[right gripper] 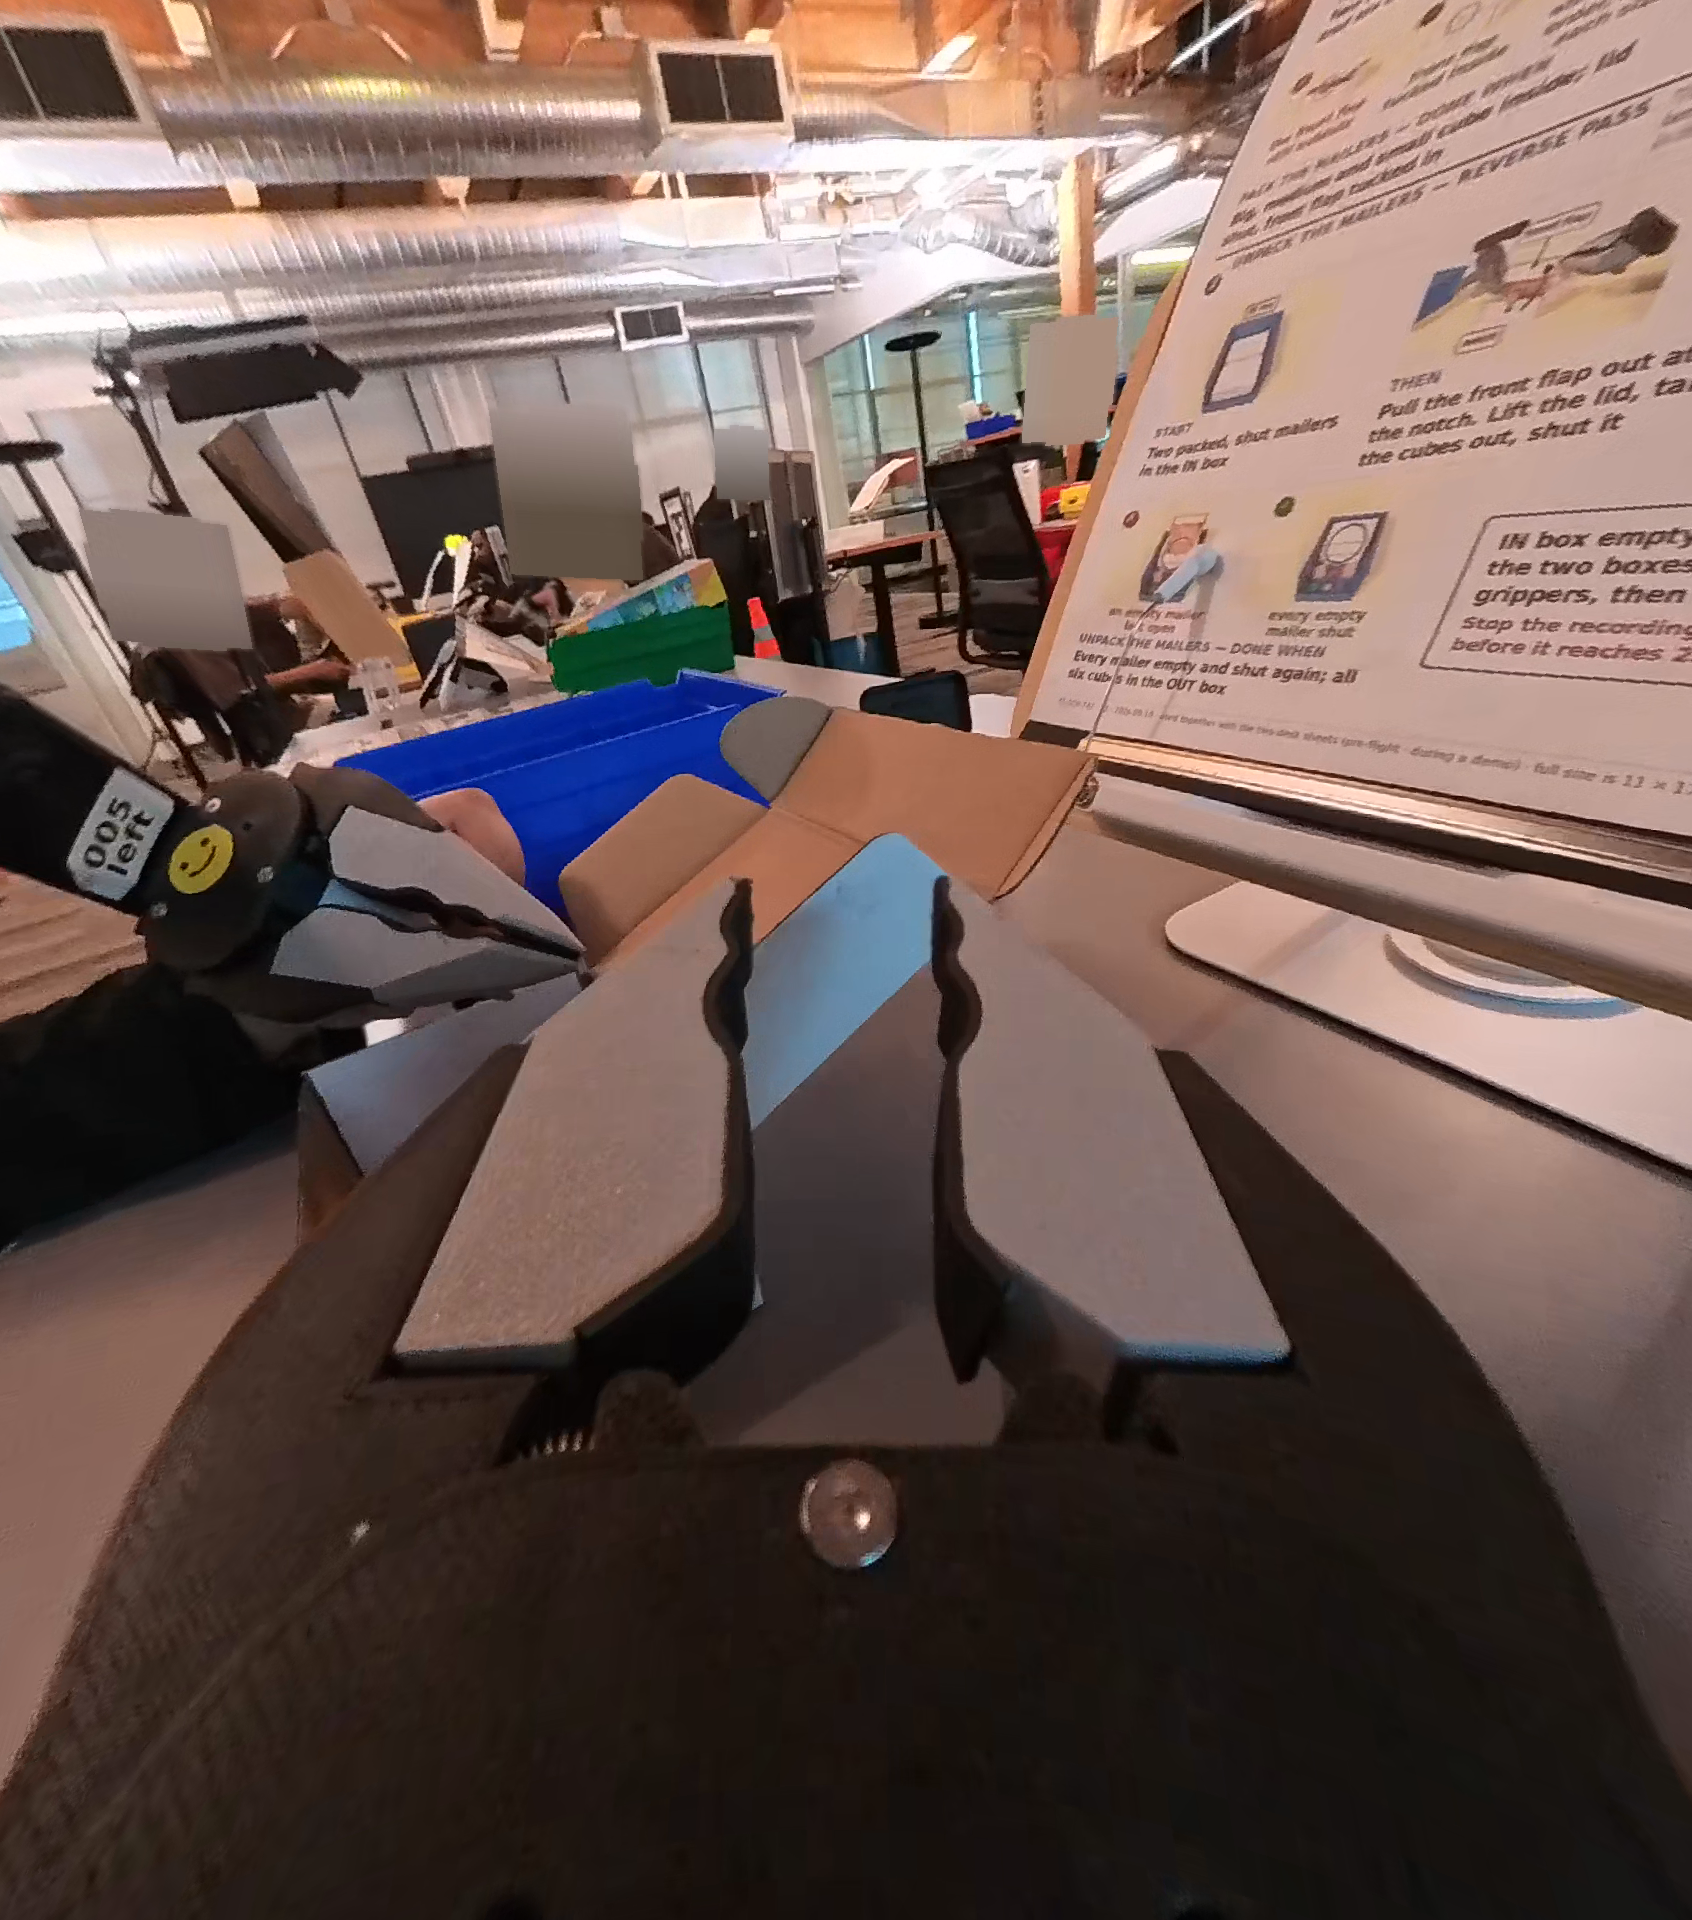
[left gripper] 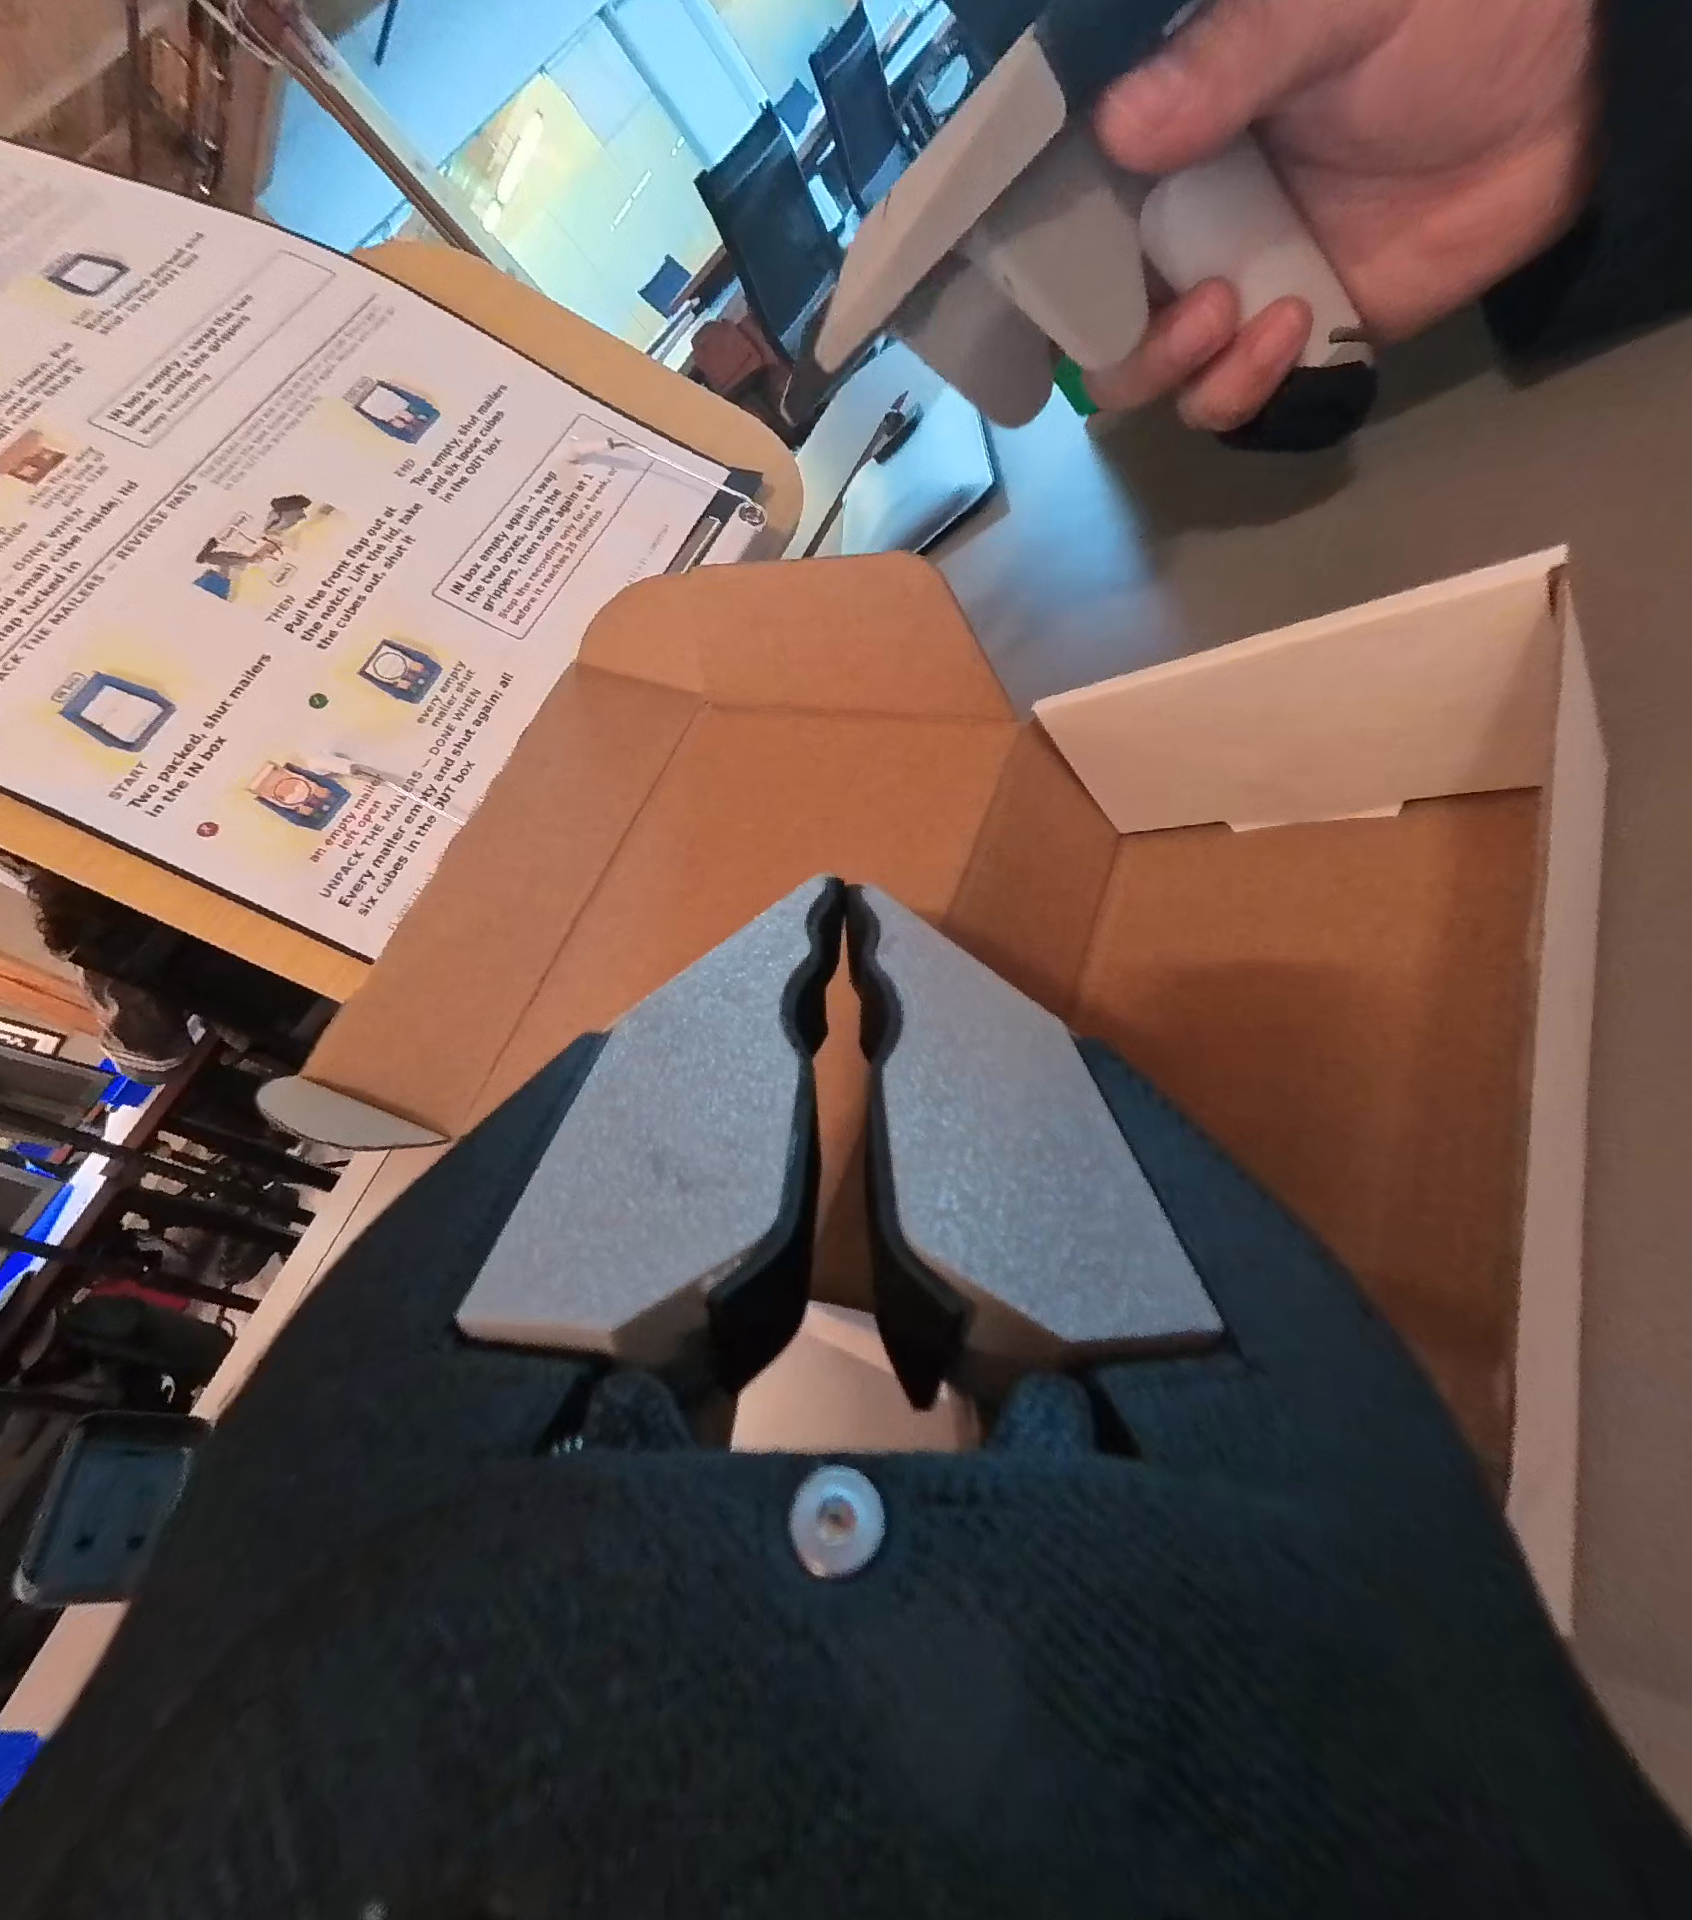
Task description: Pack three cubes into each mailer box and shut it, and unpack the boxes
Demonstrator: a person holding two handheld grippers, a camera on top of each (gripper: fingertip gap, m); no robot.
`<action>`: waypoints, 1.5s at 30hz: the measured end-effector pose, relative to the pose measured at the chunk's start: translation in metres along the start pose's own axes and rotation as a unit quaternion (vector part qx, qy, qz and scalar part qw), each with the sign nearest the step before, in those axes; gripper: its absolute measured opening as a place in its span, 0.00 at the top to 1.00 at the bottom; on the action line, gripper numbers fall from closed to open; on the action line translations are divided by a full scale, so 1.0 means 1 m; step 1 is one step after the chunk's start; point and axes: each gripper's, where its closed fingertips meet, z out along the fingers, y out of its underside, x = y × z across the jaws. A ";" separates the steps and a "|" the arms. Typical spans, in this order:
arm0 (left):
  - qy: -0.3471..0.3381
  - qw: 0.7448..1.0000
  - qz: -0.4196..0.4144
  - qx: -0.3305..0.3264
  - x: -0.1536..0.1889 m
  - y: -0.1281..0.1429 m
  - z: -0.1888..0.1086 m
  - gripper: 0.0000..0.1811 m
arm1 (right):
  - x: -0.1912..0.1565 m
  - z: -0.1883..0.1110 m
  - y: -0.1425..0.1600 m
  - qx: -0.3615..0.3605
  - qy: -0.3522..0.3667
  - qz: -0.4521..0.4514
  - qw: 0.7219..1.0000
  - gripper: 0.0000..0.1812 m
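An open mailer box [left gripper: 1289,1039], white outside and brown inside, lies on the grey table. I see no cubes in the part of it that shows. Its lid [left gripper: 717,831] is folded back to the left. My left gripper [left gripper: 842,894] is shut and sits over the box's near left side; I see nothing between its tips. In the right wrist view the left gripper [right gripper: 577,951] reaches in over the box's white wall [right gripper: 406,1091]. My right gripper [right gripper: 840,904] is open and empty, pointing at the box from beyond its far corner, and it shows in the left wrist view [left gripper: 925,343], held by a hand.
A printed instruction sheet [left gripper: 250,468] stands on a tilted board behind the box, on a pale base [right gripper: 1444,1018]. A blue bin [right gripper: 593,748] sits beyond the lid, with a green bin [right gripper: 644,644] farther back. A small green thing [left gripper: 1076,390] shows behind the hand. There is about 12 centimeters between the tips of the two grippers.
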 end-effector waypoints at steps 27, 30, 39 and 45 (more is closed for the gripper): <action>-0.202 0.974 -0.105 -0.013 -0.080 0.016 -0.026 1.00 | 0.086 -0.016 0.052 -0.147 0.103 0.041 0.983 0.74; -0.203 0.973 -0.106 -0.013 -0.081 0.016 -0.026 1.00 | 0.086 -0.017 0.049 -0.138 0.105 0.037 0.984 0.74; -0.268 0.945 -0.172 0.071 -0.105 -0.003 -0.055 0.86 | 0.079 -0.009 0.065 -0.196 0.119 -0.034 0.973 0.70; -0.266 0.936 -0.230 0.032 -0.096 0.010 -0.062 0.72 | 0.079 -0.009 0.065 -0.199 0.125 -0.049 0.971 0.66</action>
